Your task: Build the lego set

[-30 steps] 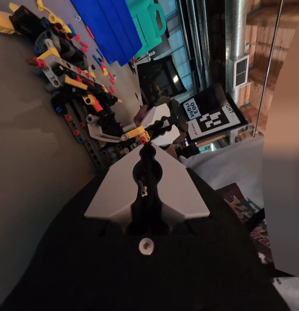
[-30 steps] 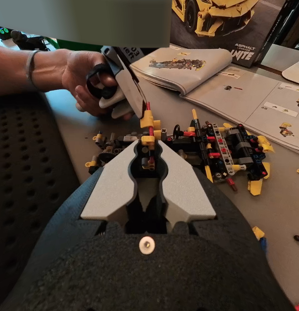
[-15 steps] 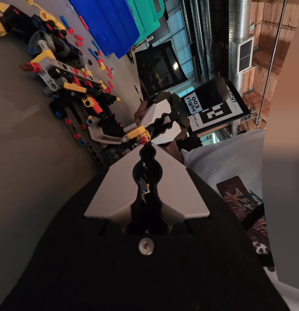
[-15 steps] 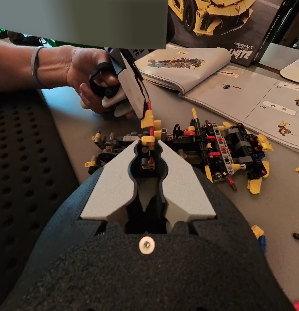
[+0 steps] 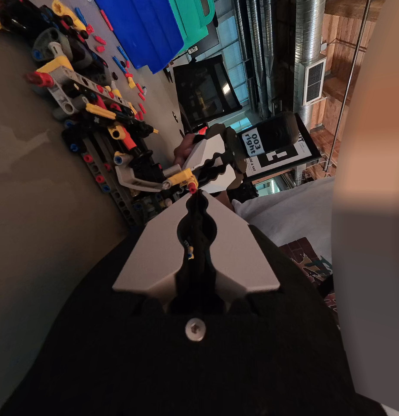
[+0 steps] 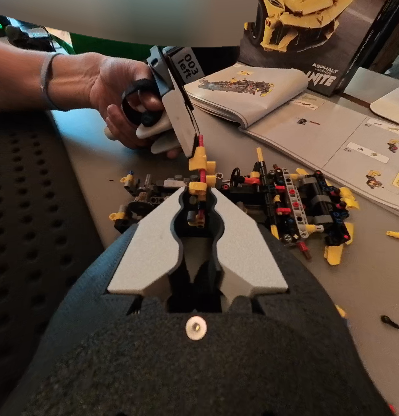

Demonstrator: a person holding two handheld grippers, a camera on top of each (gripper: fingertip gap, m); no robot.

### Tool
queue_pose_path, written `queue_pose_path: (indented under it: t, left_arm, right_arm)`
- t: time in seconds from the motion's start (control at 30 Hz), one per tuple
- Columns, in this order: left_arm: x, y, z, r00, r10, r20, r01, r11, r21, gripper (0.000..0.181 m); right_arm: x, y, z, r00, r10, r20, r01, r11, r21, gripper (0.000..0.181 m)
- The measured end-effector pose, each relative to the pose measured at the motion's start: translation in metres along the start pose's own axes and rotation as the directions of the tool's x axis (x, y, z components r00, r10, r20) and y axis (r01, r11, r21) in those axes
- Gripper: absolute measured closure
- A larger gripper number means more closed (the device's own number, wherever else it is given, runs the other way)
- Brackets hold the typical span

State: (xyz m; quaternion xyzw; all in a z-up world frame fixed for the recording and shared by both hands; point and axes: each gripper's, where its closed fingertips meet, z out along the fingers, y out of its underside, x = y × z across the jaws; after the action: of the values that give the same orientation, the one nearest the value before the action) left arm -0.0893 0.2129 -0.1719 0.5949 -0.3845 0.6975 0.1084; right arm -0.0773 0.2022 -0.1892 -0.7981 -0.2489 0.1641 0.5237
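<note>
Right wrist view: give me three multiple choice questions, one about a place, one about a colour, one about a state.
1. Where is the instruction booklet? A) beyond the lego model, before the box B) under the model C) on the floor
2. Axle colour at the left gripper's tip? A) blue B) red C) green
3. The left gripper is: A) wide open B) lying flat C) shut on the axle
A, it lies between model and box; B, the axle shows red; C, its fingers pinch the axle's top.
</note>
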Motion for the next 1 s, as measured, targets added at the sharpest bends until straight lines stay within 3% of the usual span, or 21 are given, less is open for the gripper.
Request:
queue_pose_path:
  t: [0.2,0.57,1.0]
  left_arm:
    - [-0.0004,0.0008,0.0,1.0,-0.012,-0.003,0.012,1.0,-0.006,0.181]
    - [0.0005,0.0047,0.0035,0.995,0.094,0.031,-0.093,0.995,-0.044,0.181]
    - [0.0009,-0.002,0.0007,0.99,0.131,0.053,-0.132,0.991,0.009,0.18]
  right_arm:
    - [-0.0006,0.0006,0.0,0.993,-0.108,-0.048,0.107,0.994,-0.02,0.167]
    - [-0.0018,0.0005,-0.002,0.995,0.071,0.063,-0.071,0.997,0.005,0.167]
    - [0.0013,-0.0017,-0.0001,0.997,0.066,0.035,-0.067,0.997,0.03,0.166]
